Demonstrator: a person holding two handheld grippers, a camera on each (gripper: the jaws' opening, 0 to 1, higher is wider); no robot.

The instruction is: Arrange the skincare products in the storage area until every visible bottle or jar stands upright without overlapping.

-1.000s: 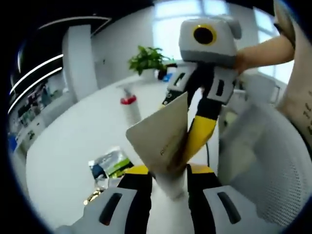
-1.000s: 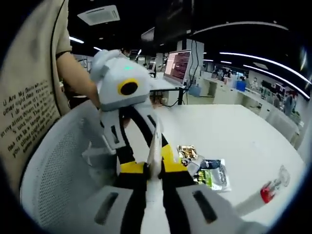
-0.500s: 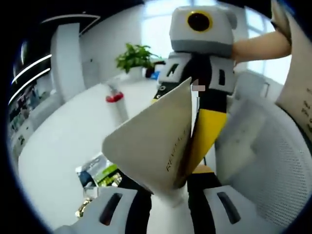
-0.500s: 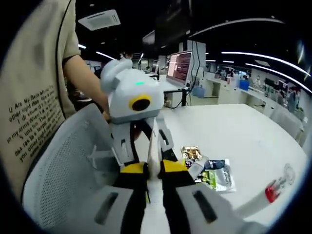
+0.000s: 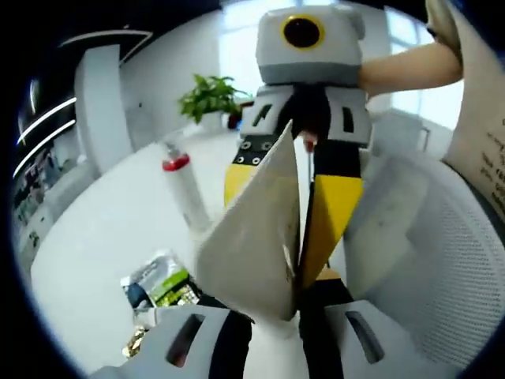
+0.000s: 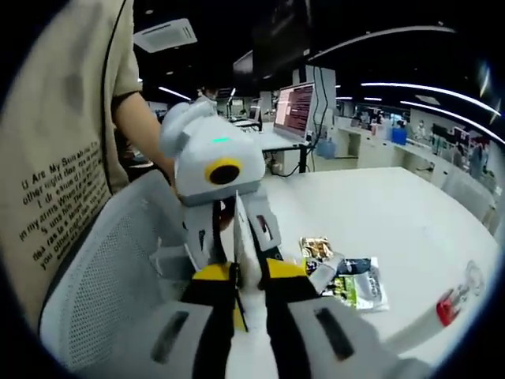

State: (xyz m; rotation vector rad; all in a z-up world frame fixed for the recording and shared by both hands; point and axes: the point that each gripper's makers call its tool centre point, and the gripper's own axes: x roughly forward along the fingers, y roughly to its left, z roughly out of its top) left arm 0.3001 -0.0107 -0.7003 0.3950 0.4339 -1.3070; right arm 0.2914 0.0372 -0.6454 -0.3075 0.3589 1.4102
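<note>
The white round table (image 6: 394, 213) spreads behind both views, with a white mesh chair back (image 6: 102, 268) beside it and a person's beige T-shirt (image 6: 63, 181) printed with dark lines that begin "U Are My…", the rest too small to read. Held up over the table edge is the task's thing in hand, a flat cream sachet or carton (image 5: 256, 229), seen broadside in the left gripper view and edge-on as a thin pale strip in the right gripper view; any print on its face is blurred here. Both tools grasp it at once: the left gripper (image 5: 272, 312) has its jaws clenched on the lower end, and the right gripper (image 6: 238, 288) is closed on the same piece, each facing the other. By judgement this is a hand-to-hand transfer or re-orienting step, with the arranging barely begun, since the other products still lie loose. The next move likely calls for one tool to let go while the other keeps a firm pinch, then turning the piece upright and setting it on a bare patch of table away from its neighbours. On the table lie a clear tube with a red cap (image 5: 183, 189) and a green and black packet (image 6: 357, 286) just beside a small gold sachet (image 6: 316, 247), their lettering unreadable
</note>
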